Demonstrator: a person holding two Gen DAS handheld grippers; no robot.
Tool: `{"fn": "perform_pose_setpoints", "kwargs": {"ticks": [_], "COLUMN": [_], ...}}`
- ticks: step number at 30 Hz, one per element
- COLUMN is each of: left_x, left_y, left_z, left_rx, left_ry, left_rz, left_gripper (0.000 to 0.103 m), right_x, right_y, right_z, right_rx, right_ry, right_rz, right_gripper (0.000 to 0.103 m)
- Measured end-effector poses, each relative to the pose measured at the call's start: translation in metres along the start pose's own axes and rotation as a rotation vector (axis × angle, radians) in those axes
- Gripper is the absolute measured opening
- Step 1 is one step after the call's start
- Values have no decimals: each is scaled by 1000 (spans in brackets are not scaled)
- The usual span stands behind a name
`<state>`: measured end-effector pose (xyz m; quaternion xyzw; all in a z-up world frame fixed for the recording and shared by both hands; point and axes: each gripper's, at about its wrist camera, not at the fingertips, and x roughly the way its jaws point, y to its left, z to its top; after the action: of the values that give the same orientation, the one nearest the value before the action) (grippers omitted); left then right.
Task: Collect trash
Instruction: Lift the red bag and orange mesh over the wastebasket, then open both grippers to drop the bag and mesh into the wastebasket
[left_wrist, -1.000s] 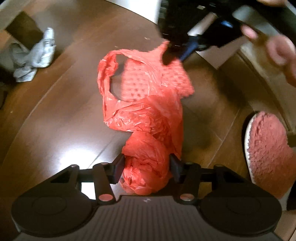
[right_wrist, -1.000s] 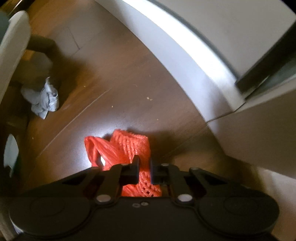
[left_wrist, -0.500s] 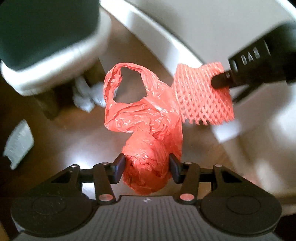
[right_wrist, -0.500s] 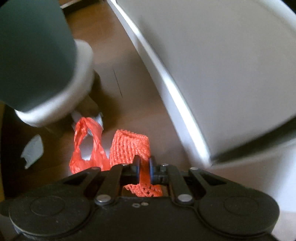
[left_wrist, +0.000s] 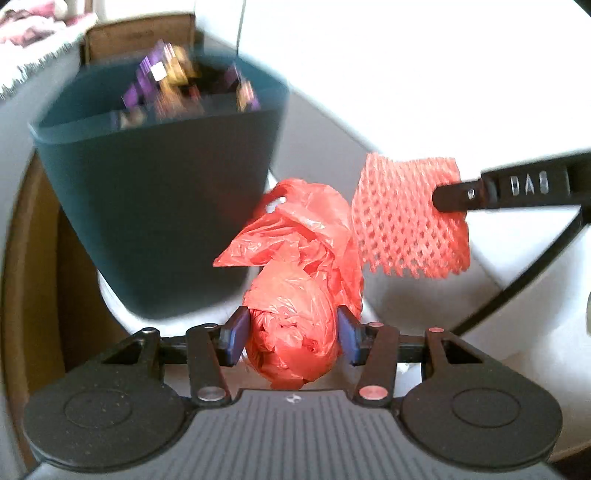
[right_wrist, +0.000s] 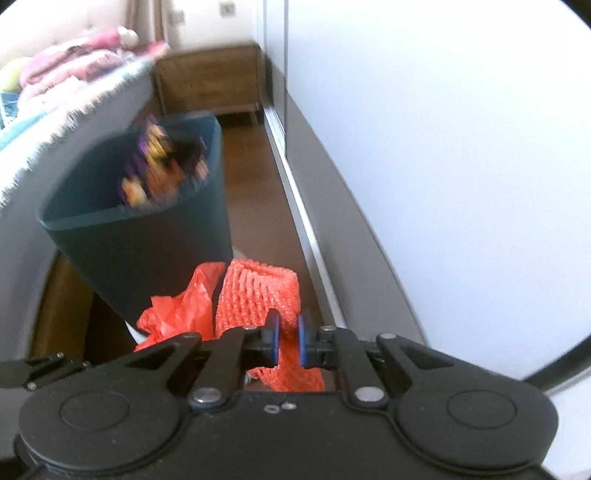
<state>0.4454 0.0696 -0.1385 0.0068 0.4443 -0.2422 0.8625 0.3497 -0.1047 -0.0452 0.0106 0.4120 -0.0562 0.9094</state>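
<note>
My left gripper (left_wrist: 291, 336) is shut on a crumpled red plastic bag (left_wrist: 295, 295), whose loose handles stick up in front of it. My right gripper (right_wrist: 287, 341) is shut on a red foam fruit net (right_wrist: 258, 295); in the left wrist view that net (left_wrist: 406, 218) hangs from the right gripper's finger (left_wrist: 461, 195). Both loads hang in the air beside a dark teal trash bin (left_wrist: 155, 206), whose rim (right_wrist: 122, 214) stands higher than they do. The bin holds purple and gold wrappers (right_wrist: 159, 166).
A white wardrobe wall (right_wrist: 443, 147) runs along the right with a metal rail at its foot. A bed with a fringed cover (right_wrist: 74, 122) and piled clothes lies left of the bin. A wooden nightstand (right_wrist: 210, 81) stands behind on the dark wood floor (right_wrist: 258, 206).
Both grippers have risen from the floor with the bag and the net still held. The bin has come into view in front; the floor and grey scraps dropped out of sight.
</note>
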Motion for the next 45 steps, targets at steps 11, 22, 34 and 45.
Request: {"fn": "perform_pose_setpoints", "kwargs": {"ticks": [11, 22, 34, 45], "left_x": [-112, -98, -10, 38], "left_y": [38, 69, 79, 81], "left_z": [70, 131, 164, 150], "left_rx": [-35, -59, -97, -80], "left_ry": [-230, -243, -82, 69], "left_rz": [-47, 116, 228, 261], "left_gripper": [49, 49, 49, 51], "right_x": [-39, -7, 72, 88], "right_y": [53, 65, 87, 84], "right_z": [61, 107, 111, 104], "right_rx": [-90, -97, -210, -277], "right_ry": [-192, -244, -148, -97], "right_rz": [29, 109, 145, 184], "right_gripper": [9, 9, 9, 23]}}
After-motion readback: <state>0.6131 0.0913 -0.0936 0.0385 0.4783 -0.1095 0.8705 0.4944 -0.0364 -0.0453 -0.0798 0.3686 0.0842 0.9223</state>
